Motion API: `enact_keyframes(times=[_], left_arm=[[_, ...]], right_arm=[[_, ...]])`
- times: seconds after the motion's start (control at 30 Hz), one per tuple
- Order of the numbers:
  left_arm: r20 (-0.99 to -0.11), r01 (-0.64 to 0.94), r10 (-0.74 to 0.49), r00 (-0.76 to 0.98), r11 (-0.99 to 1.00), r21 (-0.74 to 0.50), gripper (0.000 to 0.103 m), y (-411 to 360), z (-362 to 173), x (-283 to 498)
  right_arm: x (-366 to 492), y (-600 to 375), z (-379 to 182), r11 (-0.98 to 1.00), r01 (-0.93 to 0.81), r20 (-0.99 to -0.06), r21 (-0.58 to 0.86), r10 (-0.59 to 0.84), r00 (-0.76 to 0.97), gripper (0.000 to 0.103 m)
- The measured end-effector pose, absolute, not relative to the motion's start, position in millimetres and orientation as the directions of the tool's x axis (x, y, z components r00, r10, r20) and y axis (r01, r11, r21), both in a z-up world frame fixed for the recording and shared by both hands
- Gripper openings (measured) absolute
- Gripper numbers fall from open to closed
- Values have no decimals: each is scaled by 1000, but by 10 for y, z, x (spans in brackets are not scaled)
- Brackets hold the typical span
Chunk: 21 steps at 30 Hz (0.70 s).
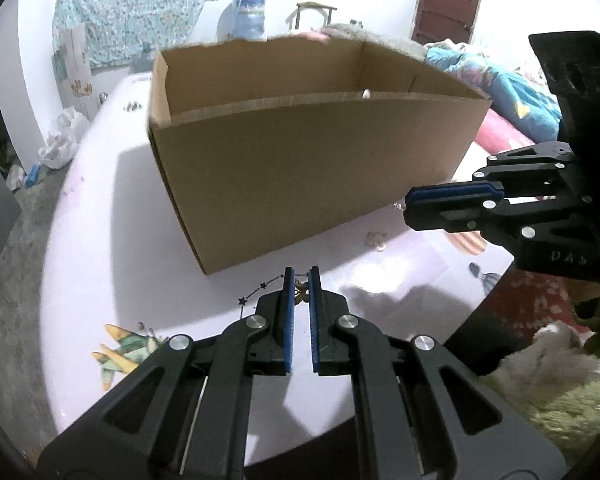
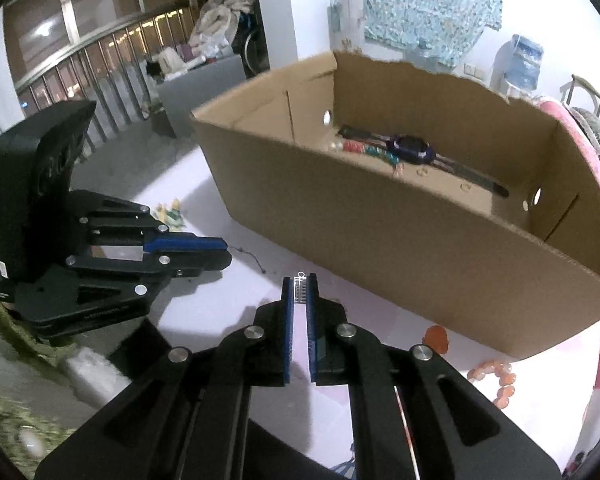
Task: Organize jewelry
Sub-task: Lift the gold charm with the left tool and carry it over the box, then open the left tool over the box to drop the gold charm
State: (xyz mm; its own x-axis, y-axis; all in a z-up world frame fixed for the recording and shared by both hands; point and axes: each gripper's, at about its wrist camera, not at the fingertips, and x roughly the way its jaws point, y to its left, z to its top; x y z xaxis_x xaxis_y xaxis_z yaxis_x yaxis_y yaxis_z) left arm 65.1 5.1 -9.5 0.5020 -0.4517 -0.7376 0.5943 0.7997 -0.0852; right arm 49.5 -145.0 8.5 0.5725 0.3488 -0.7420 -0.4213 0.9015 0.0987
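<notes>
1. The left gripper [image 1: 301, 280] has its fingers [image 1: 287, 300] drawn narrow around a small gold butterfly charm [image 1: 300, 292], which sits pinched between the blue pads near the tips.
2. A thin dark chain with star beads [image 1: 260, 289] trails from that charm to the left, over the pale counter [image 1: 112, 240].
3. The right gripper [image 2: 300, 282] also has its fingers [image 2: 311, 304] narrow, clamped on a small silver rectangular pendant [image 2: 300, 290] with a ring at its top.
4. The cardboard box [image 2: 380, 240] stands open on the counter just beyond both grippers.
5. Inside the box, along the far wall, lie a dark purple watch [image 2: 414, 150] with its strap stretched flat and a multicoloured bead bracelet [image 2: 370, 151] beside it; a few small pale pieces lie close by.
6. Orange beads [image 2: 496, 376] lie on the counter outside the box, near its right corner in the right wrist view.
7. A small pale trinket [image 1: 376, 240] rests on the counter just in front of the box, between the 2 grippers.
8. An airplane print [image 1: 124, 354] marks the counter to the left of the left gripper.
</notes>
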Motion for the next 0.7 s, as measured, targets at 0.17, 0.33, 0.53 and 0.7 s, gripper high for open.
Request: enact_keyframes(times=[0.17,0.33,0.53,0.7], left_arm=[[-661,622,-524,537,775,-109,6,117,381,503],[-564,652,-596,572,747,-128,6,109,866,557],[-599,626,-551,581,773,-104,6,-192,900,1067],[-736,565,-470,487,812,-145,6,-382,617,1612]], right_arm=[[372,-1487,472,887,-449,-676,112,399,620,6],[424,-1628,826,881,-453,-584,137,442,681,6],[908,-1965,860,894,-398,-587,207,439,680,6],[1534,-2157,610,906,-312,-698,286,420,580,6]])
